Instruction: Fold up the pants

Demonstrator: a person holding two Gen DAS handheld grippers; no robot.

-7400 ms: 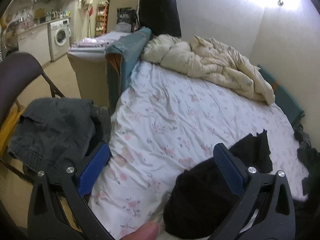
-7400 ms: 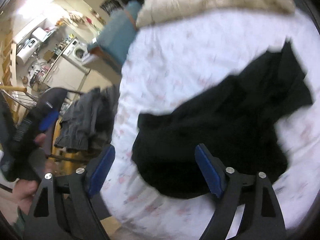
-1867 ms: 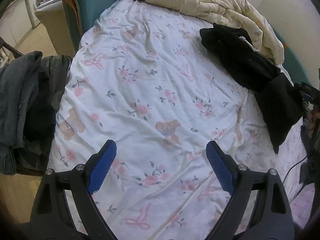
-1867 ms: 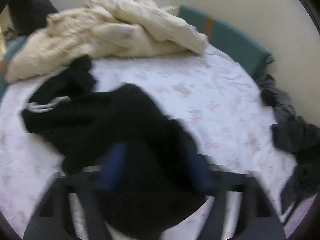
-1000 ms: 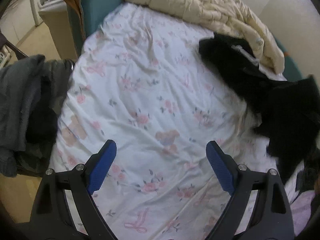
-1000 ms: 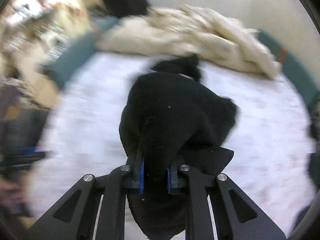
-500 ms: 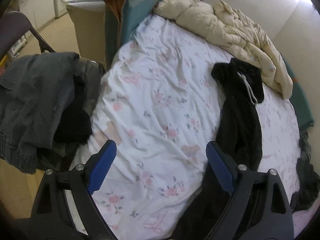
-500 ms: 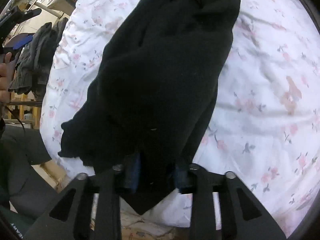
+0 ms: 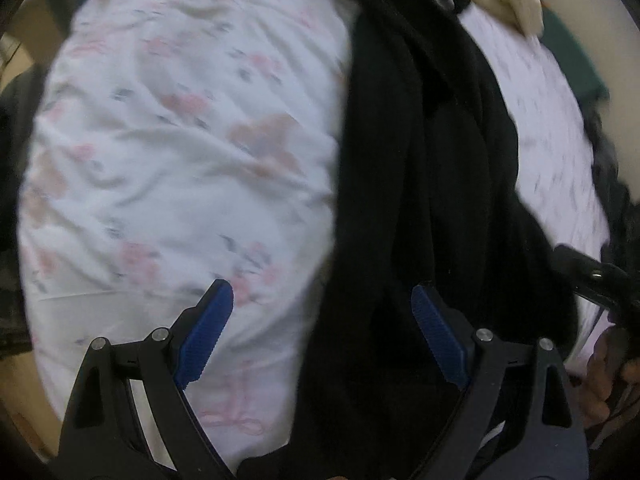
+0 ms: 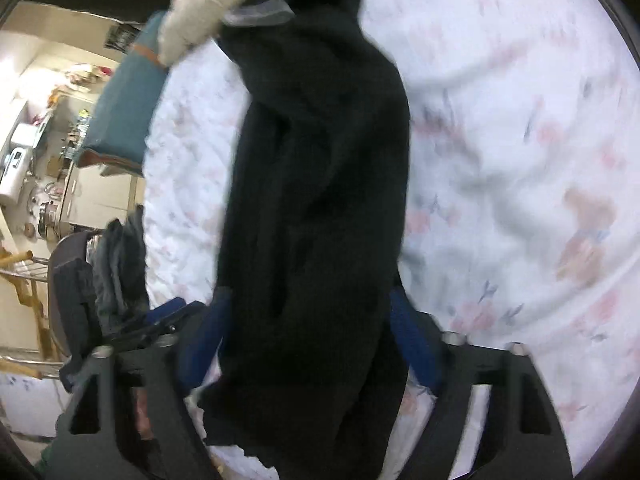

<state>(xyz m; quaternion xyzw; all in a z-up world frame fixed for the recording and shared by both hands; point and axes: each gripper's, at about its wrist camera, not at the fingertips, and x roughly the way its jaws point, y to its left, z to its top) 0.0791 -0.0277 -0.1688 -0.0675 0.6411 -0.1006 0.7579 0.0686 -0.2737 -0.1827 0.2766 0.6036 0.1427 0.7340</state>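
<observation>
The black pants (image 9: 424, 152) lie stretched out lengthwise on the flowered bedsheet (image 9: 168, 128), with the drawstring waistband at the far end. My left gripper (image 9: 324, 320) is open and hangs low over their near end; the cloth runs under its right finger. In the right wrist view the pants (image 10: 320, 168) run between the blue pads of my right gripper (image 10: 310, 340). Its jaws are opening and the pads stand apart from the cloth. The left gripper (image 10: 160, 320) shows at the left there, and the right gripper (image 9: 592, 280) shows with a hand at the right of the left wrist view.
A cream duvet (image 10: 212, 12) is bunched at the head of the bed beside a teal headboard (image 10: 120, 112). A chair draped with grey clothes (image 10: 116, 264) stands off the bed's left side. Dark clothes (image 9: 612, 184) lie at the bed's right edge.
The right gripper, shut on the pants a second ago, has come down over the bed and its jaws have spread off the cloth. The left gripper has dropped over the pants' near end.
</observation>
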